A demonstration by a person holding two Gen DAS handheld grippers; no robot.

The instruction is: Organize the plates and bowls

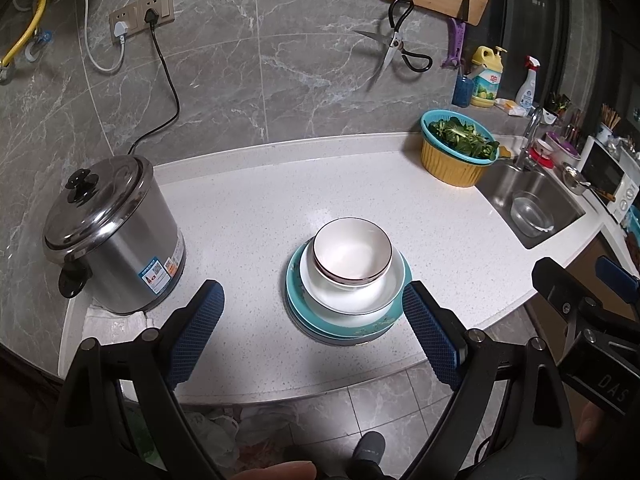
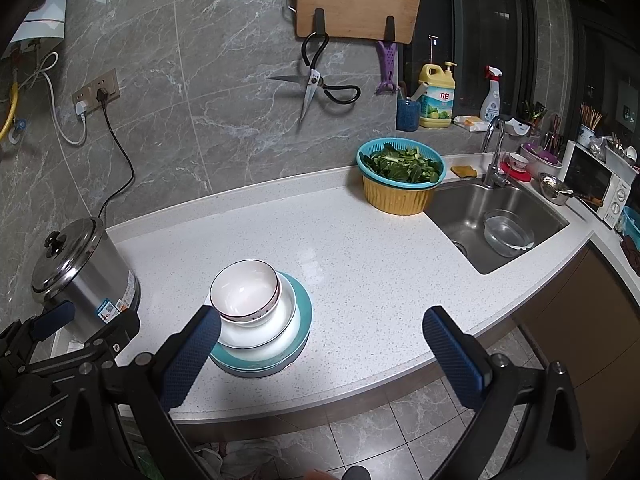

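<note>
Tongs, left point(image 1: 312, 314) and right point(image 2: 322, 330): both spread wide, empty, near the tabletop point(image 1: 248, 216) edge. Stack just beyond: white dark-rimmed bowl point(image 1: 352, 250), upright, mouth up, atop white plate point(image 1: 344, 298) on teal plates point(image 1: 390, 314). Steel pot point(image 1: 116, 236) left, label unreadable. Far right: greens basket point(image 1: 458, 148).

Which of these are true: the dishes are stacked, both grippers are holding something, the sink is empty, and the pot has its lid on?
1. The white bowl with a dark rim sits on top of a white dish on teal plates. True.
2. Both grippers hold something. False: the left gripper and right gripper are open and hold nothing.
3. The steel sink is empty. False: a clear glass bowl lies in it.
4. The shiny steel pot has its lid on. True.
</note>
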